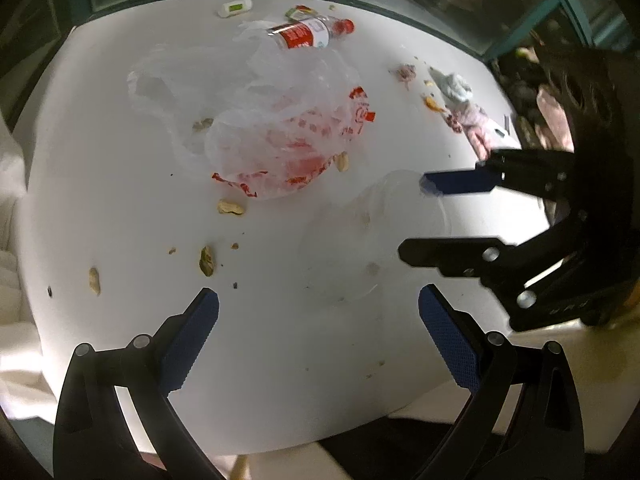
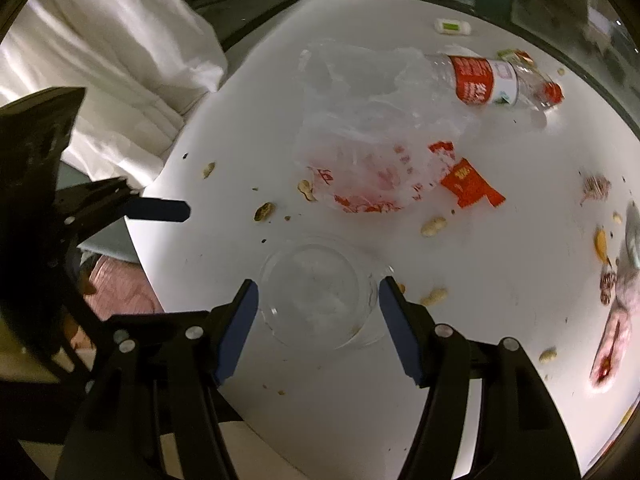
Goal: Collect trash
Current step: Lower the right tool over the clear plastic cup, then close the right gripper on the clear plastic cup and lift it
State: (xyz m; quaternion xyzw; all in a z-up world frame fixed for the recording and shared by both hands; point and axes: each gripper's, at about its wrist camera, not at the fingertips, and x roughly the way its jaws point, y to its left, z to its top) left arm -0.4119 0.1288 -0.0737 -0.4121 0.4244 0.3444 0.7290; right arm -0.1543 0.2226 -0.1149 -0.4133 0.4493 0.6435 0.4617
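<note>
Left gripper (image 1: 318, 310) spread over bare white round table (image 1: 120, 200); thin red-printed plastic bag (image 1: 280, 136) lies crumpled mid-table. Right gripper (image 2: 318, 298) gapes around clear plastic cup (image 2: 320, 296) — pads apart from it; only its view shows white bedding (image 2: 100, 60).

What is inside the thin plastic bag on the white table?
Through the translucent plastic bag red printed wrappers show, one red piece sticking out at its edge. What else lies deeper inside, and whether the bottle reaches into its mouth, the crumpled film hides.
</note>
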